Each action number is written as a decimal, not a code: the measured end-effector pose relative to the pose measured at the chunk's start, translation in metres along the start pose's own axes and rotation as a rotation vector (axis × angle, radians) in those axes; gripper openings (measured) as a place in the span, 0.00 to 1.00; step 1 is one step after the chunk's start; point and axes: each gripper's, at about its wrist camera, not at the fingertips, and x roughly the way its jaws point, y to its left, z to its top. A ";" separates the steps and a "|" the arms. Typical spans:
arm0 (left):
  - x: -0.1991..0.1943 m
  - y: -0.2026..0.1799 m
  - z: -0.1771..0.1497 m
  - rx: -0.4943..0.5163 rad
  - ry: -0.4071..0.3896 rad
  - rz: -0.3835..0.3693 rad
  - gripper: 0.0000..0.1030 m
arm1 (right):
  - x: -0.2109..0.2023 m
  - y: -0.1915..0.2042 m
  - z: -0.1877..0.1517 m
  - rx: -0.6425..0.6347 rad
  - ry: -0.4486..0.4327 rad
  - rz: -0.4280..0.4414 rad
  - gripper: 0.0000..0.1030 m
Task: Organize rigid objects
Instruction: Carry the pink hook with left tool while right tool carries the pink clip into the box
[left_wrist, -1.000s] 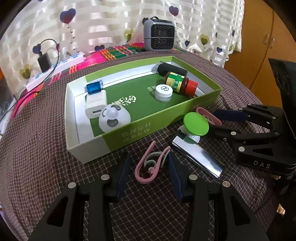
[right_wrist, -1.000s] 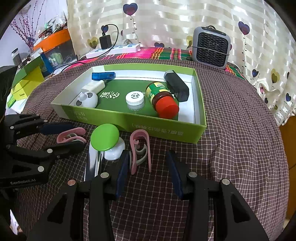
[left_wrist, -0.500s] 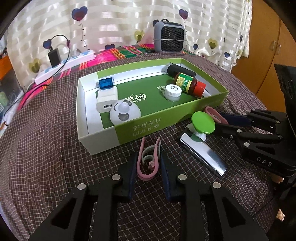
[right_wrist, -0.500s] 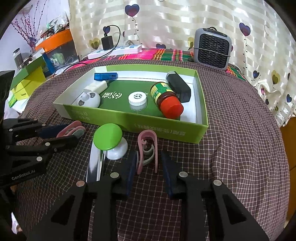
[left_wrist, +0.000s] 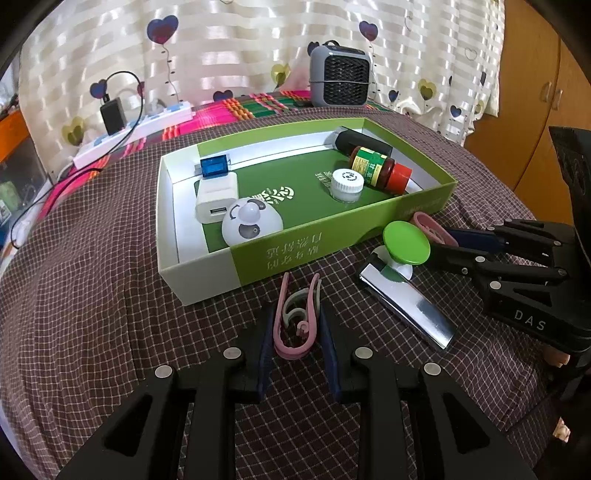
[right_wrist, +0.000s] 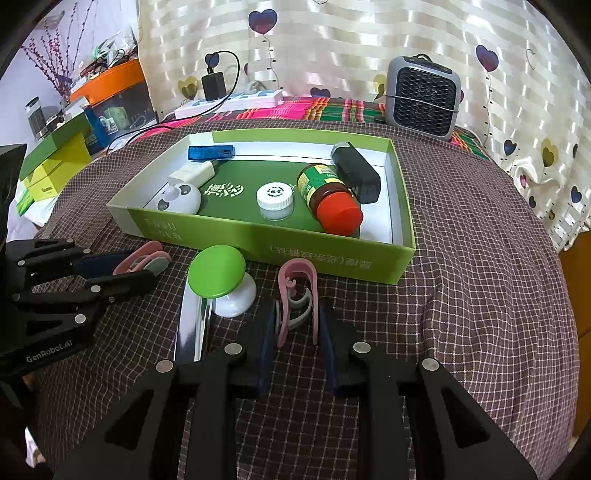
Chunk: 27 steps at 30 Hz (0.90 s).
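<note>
My left gripper (left_wrist: 296, 325) is shut on a pink clip (left_wrist: 295, 321) lying on the checked cloth just in front of the green box (left_wrist: 332, 247). My right gripper (right_wrist: 297, 325) is shut on a second pink clip (right_wrist: 297, 295), also in front of the box (right_wrist: 325, 254). Each gripper shows from the side in the other's view, the right one (left_wrist: 439, 240) and the left one (right_wrist: 147, 266), each with its clip. The box holds a blue USB stick (left_wrist: 214, 167), a white charger (left_wrist: 216, 201), a white round gadget (left_wrist: 251, 225), a small white jar (left_wrist: 346, 184), a red-capped bottle (left_wrist: 380, 171) and a black block (left_wrist: 362, 142).
A green-topped white knob (left_wrist: 404, 245) and a shiny metal bar (left_wrist: 406, 310) lie on the cloth between the two clips. A grey heater (left_wrist: 340, 79) and a power strip (left_wrist: 133, 129) stand behind the box. Green and yellow boxes (right_wrist: 51, 162) sit far left.
Both grippers have closed from wide open onto their pink clips. The left clip has turned from slanted to nearly straight between the pads.
</note>
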 end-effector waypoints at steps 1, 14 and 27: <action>0.000 0.000 0.000 -0.001 0.000 0.000 0.22 | 0.000 0.000 0.000 0.002 -0.001 0.000 0.23; -0.003 0.001 -0.001 -0.013 -0.005 0.002 0.22 | -0.004 0.000 -0.002 0.012 -0.011 0.009 0.23; -0.020 -0.003 -0.001 -0.034 -0.047 0.007 0.22 | -0.016 -0.001 -0.003 0.031 -0.037 0.022 0.23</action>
